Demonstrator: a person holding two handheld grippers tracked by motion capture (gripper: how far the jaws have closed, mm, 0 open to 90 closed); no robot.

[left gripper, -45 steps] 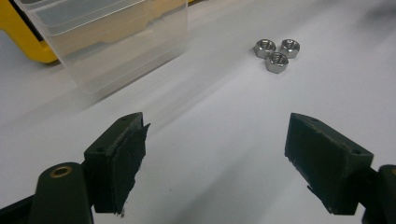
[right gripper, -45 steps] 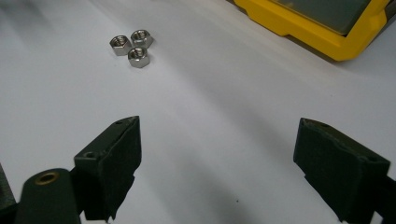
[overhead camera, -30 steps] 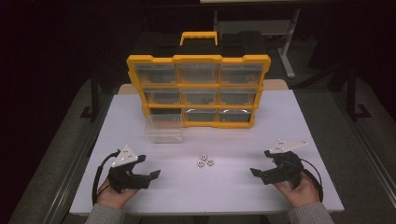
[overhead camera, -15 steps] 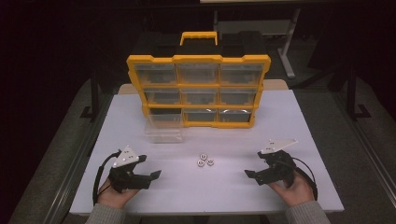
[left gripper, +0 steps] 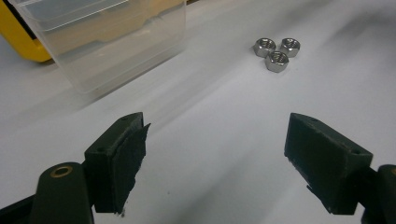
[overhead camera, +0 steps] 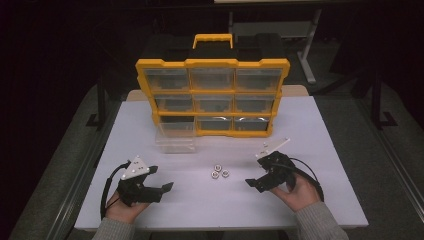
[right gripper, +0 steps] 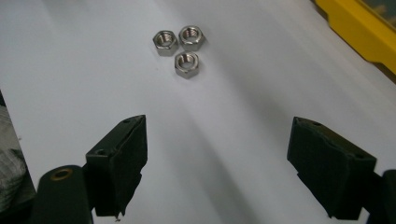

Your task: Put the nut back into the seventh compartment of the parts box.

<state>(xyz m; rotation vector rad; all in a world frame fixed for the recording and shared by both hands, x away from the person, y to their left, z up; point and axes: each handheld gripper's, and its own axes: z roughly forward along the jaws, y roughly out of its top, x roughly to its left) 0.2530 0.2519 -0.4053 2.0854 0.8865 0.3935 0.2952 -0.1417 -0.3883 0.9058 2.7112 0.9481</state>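
Worktop (overhead camera: 310, 130): organiser (overhead camera: 212, 97) at rear. Right gripper (overhead camera: 257, 182) has advanced toward the nuts (overhead camera: 219, 172) at centre, jaws spread, just narrowing slightly, nothing between them; pickup appears imminent. Left gripper (overhead camera: 162, 180) unmoved, open, empty.

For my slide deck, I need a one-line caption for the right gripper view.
Open right claw faces three steel hex nuts clustered on the white table.

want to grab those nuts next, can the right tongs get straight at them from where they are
Probably yes. The right tongs stand open and empty, aimed at the three nuts, with bare table between them. The clear drawer and organiser sit off to the side.
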